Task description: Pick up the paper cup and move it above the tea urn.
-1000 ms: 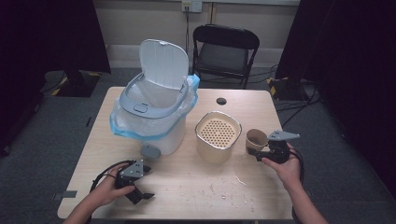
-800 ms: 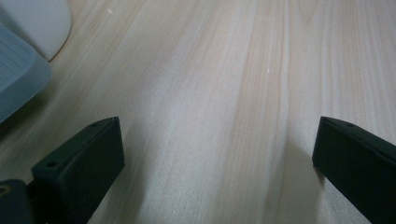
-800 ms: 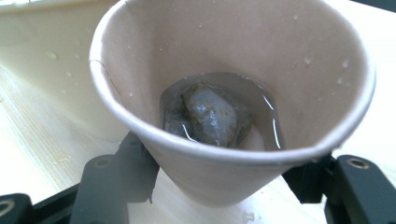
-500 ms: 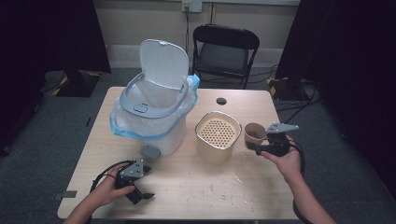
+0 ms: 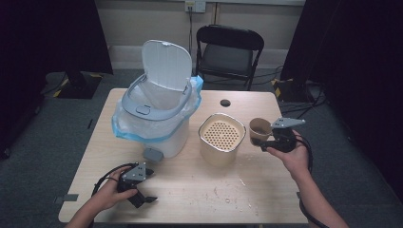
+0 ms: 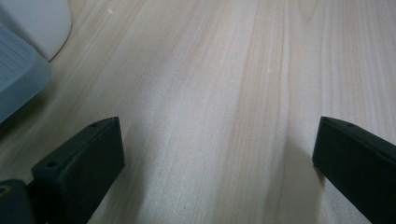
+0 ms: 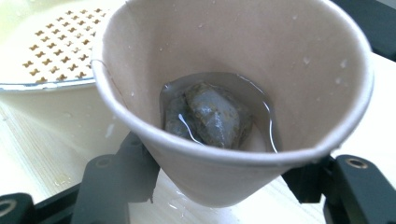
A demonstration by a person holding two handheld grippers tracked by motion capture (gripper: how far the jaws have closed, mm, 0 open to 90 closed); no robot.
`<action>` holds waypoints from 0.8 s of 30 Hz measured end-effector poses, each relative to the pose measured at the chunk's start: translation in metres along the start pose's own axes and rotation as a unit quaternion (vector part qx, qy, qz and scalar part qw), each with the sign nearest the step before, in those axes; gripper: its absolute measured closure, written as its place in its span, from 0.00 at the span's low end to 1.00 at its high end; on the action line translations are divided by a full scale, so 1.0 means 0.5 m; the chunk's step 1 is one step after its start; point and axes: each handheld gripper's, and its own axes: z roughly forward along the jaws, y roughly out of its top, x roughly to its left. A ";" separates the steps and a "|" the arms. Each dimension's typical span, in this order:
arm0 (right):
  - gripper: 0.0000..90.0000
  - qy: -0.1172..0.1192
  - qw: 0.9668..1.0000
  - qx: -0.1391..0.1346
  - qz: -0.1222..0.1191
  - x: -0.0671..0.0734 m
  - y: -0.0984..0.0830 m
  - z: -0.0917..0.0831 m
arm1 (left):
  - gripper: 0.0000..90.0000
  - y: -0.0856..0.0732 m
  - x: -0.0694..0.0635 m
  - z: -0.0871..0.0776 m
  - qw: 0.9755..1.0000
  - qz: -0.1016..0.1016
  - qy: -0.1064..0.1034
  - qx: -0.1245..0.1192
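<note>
A brown paper cup (image 5: 259,131) is held above the table (image 5: 199,190) by the right gripper (image 5: 272,139), at about 3 o'clock in the high view, just beside the cream pot with the holed lid (image 5: 221,137). In the right gripper view the cup (image 7: 233,93) is squeezed between the two black jaws, one pressed on each side of it, so the jaws are kept about half apart by the cup. The cup is tipped toward the camera. A wet tea bag (image 7: 210,114) is seen lying in a little liquid at the bottom. Part of the tea bag is hidden under the liquid and the cup wall, and no string or tag can be made out. The bottom of the cup is cut off from sight by its own rim and the jaws.

The left gripper (image 5: 142,197) is held low over the table at about 7 o'clock. In the left gripper view its jaws are spread wide and nothing is held between them; bare wood is seen there.

A white bin (image 5: 157,114) with a blue bag and a raised lid is placed at about 10 o'clock. Its inside is partly hidden by the lid ring. A black chair (image 5: 228,54) is seen behind the table at 12 o'clock.

No words or labels can be read on anything.
</note>
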 end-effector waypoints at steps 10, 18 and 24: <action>0.43 -0.003 1.000 -0.003 -0.003 -0.008 0.022 -0.005 | 0.02 0.001 0.000 -0.001 1.000 0.001 0.001 0.004; 0.43 -0.007 1.000 -0.009 0.004 -0.018 0.047 -0.003 | 0.02 0.001 0.000 -0.001 1.000 0.001 0.001 0.004; 0.43 -0.009 1.000 -0.013 0.008 -0.022 0.074 -0.001 | 0.02 0.001 0.001 -0.001 1.000 0.003 0.001 0.005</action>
